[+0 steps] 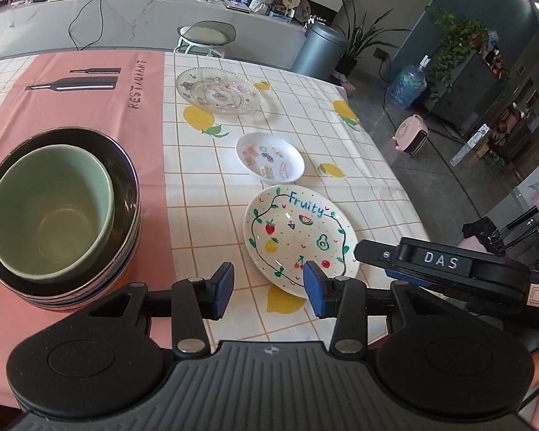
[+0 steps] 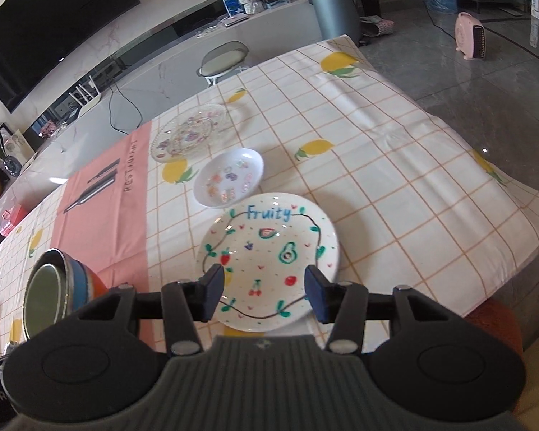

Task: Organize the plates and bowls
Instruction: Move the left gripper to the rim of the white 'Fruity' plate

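Note:
A green bowl (image 1: 50, 212) is nested in a stack of dark-rimmed bowls (image 1: 125, 179) at the left; the stack also shows in the right wrist view (image 2: 54, 287). A white "Fruity" plate (image 1: 298, 240) (image 2: 269, 258) lies nearest. Beyond it are a small white dish (image 1: 269, 160) (image 2: 230, 176) and a clear glass plate (image 1: 217, 89) (image 2: 188, 133). My left gripper (image 1: 268, 289) is open and empty, just short of the Fruity plate's near left rim. My right gripper (image 2: 264, 292) is open and empty, hovering over the Fruity plate's near half; its body shows in the left wrist view (image 1: 438, 264).
The table has a checked lemon tablecloth (image 2: 377, 165) with a pink panel (image 1: 72, 115). Its right edge drops to the floor. A stool (image 1: 206, 36) stands beyond the far edge. A grey bin (image 1: 319, 50) and a pink heater (image 2: 470, 36) stand on the floor.

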Tool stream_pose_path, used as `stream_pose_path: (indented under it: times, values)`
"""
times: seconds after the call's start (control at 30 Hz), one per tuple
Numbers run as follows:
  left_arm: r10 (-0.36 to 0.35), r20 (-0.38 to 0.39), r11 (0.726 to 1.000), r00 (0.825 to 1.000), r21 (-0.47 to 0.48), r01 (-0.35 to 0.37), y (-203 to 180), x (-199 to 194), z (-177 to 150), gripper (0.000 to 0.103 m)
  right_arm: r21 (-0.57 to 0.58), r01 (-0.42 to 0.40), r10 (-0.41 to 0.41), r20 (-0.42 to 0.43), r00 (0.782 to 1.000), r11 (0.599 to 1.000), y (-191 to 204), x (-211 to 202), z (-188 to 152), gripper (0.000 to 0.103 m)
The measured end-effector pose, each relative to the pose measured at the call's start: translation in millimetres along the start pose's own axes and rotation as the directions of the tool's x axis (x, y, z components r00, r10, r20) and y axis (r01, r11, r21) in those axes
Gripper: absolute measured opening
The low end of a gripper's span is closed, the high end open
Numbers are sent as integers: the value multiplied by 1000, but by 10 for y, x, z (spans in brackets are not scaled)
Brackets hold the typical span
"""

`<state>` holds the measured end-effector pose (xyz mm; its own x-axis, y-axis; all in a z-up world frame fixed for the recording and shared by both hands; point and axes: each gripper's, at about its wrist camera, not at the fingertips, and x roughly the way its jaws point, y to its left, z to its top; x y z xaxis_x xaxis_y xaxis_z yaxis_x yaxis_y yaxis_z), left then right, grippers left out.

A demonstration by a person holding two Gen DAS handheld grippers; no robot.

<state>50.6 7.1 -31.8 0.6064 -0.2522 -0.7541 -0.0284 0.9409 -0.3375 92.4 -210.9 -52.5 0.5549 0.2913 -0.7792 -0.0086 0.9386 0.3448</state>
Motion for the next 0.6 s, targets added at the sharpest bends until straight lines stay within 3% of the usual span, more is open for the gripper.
stream_pose_path:
  times: [0.6]
  values:
    - [37,-63,998,997,-48,-40,-11,542,-104,49,75,44,-40,-60,997,996,-466,375,-81,48]
